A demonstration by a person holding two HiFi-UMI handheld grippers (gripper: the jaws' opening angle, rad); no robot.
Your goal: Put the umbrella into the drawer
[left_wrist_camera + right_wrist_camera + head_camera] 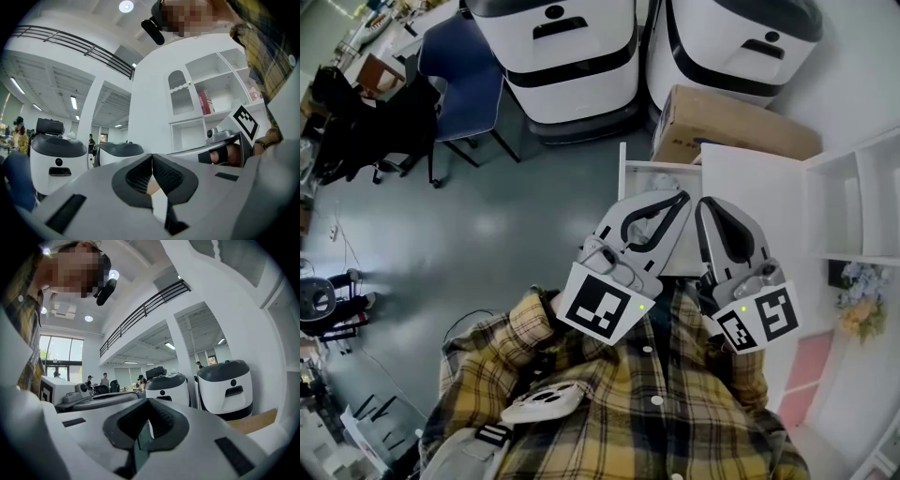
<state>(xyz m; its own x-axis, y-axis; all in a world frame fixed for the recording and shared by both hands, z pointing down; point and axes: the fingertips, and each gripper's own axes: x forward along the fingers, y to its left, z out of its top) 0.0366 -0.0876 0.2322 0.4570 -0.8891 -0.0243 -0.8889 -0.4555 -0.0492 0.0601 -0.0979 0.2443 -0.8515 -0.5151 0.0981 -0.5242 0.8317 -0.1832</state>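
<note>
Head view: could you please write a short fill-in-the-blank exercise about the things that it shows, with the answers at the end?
1. The left tool and the right tool hold nothing, and both are ____.
2. The white drawer beyond them is not closed but ____.
3. The chair on the floor is ____ in colour.
4. The box beside the drawer is made of ____.

Missing words: shut; open; blue; cardboard.

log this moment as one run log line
left hand-held gripper: shut, empty | right hand-held gripper: shut, empty | drawer: open | umbrella: not in view
</note>
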